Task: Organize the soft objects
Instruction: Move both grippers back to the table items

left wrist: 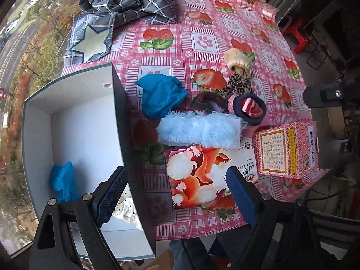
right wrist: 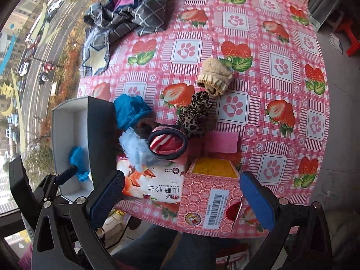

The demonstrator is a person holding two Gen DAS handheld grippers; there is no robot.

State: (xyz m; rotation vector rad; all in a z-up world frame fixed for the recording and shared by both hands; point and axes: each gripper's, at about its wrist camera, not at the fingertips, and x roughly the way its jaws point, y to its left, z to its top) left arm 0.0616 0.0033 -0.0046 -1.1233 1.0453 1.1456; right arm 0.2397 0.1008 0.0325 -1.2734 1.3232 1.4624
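Note:
An open white-lined box (left wrist: 74, 121) stands at the table's left edge; it also shows in the right wrist view (right wrist: 67, 135). A small blue cloth (left wrist: 63, 180) and a white dotted cloth (left wrist: 126, 209) lie inside. Beside the box lies a pile of soft things: a blue cloth (left wrist: 159, 94), a pale blue fluffy piece (left wrist: 200, 130), a red-striped rolled sock (left wrist: 249, 108), a leopard-print piece (left wrist: 238, 85) and a beige piece (left wrist: 238, 60). My left gripper (left wrist: 177, 193) is open and empty above the box's near wall. My right gripper (right wrist: 182, 193) is open and empty above the table's near edge.
A printed flat packet (left wrist: 202, 175) and a pink carton (left wrist: 288, 150) lie at the near edge. Grey checked fabric (left wrist: 128, 4) is heaped at the far left. A pink card (right wrist: 222, 141) lies by the pile. Red stools (left wrist: 297, 36) stand beyond the table.

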